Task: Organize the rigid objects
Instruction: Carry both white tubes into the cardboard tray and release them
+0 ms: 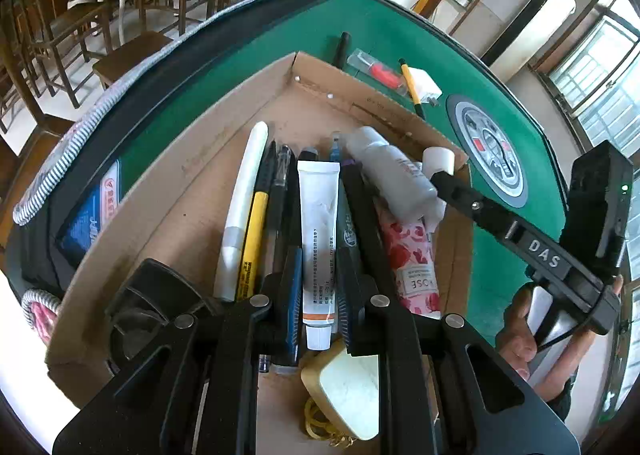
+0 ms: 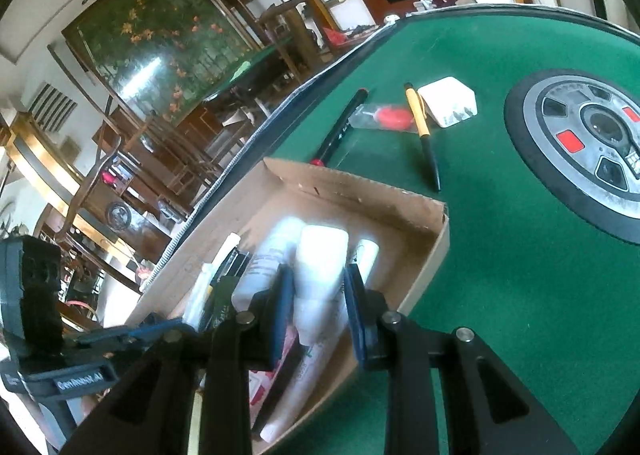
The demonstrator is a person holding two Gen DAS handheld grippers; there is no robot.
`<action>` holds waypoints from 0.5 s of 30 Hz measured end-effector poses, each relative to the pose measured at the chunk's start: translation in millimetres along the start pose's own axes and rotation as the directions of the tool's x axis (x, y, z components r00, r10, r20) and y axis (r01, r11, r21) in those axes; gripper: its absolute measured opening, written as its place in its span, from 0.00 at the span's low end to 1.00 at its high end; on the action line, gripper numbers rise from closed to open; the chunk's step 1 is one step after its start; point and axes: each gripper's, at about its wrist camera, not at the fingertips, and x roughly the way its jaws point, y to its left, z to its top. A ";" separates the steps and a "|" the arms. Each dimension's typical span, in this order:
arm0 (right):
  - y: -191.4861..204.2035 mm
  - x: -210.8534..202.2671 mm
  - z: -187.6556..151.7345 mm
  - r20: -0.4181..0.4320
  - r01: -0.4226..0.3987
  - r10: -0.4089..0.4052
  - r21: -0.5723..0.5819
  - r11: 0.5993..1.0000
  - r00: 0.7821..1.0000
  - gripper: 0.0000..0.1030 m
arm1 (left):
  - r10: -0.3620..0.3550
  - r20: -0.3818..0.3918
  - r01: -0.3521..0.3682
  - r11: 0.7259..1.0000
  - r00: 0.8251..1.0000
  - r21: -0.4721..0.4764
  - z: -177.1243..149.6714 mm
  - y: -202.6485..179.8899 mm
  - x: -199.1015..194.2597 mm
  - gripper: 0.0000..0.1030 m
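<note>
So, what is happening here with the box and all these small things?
A person holds a gripper in each hand and is sorting small items into a cardboard box on a green table. The left gripper has its jaws closed on a white tube over the box. The right gripper holds a white bottle there too. Two pens, a red item and a white block still lie on the table.

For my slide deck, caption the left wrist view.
Left tongs grip a white tube over a cardboard box packed with pens and bottles.
</note>
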 end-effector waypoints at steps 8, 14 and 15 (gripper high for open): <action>-1.5 -2.9 -1.8 0.015 -0.033 0.033 0.029 0.999 0.999 0.25 | 0.022 0.027 -0.022 1.000 0.999 -0.003 -3.1 -3.5 -0.1 0.16; 1.6 -5.2 -1.5 0.030 -0.049 0.048 0.027 0.998 0.998 0.27 | 0.011 0.049 -0.012 1.000 0.999 0.006 -9.3 -5.1 -4.8 0.42; 1.9 -5.1 -1.2 0.031 -0.050 0.049 0.027 0.998 0.998 0.30 | 0.021 0.059 -0.022 1.000 0.998 0.007 -10.3 -5.1 -6.4 0.42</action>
